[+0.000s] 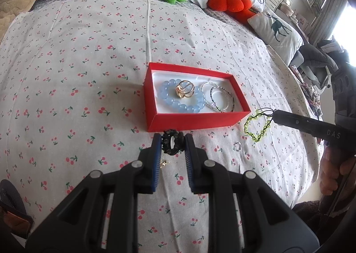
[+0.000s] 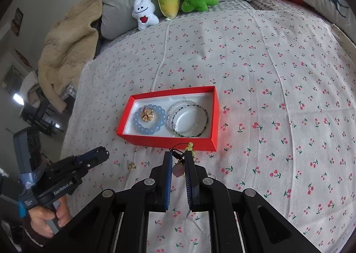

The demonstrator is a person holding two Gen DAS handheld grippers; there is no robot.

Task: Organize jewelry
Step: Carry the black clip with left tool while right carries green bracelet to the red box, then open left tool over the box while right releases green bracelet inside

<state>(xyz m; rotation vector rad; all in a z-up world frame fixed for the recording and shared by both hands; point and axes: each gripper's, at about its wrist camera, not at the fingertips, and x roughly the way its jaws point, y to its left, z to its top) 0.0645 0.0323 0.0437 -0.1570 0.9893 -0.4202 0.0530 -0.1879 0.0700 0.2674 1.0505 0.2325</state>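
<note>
Squeezing a dark beaded ring (image 1: 170, 143) in the left claw (image 1: 171, 141) and a green bracelet (image 1: 258, 127) in the nearly closed right claw (image 2: 178, 157), both just beside the red box (image 1: 195, 120) on the bed (image 1: 77, 97).

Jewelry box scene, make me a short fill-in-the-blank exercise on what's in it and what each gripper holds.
1. The blue bead bracelet lies inside the ____ box.
2. The left gripper grips a small ____ coloured ring-shaped piece.
3. The right gripper holds a green bead bracelet by its ____ cord.

Missing words: red; black; black
</note>
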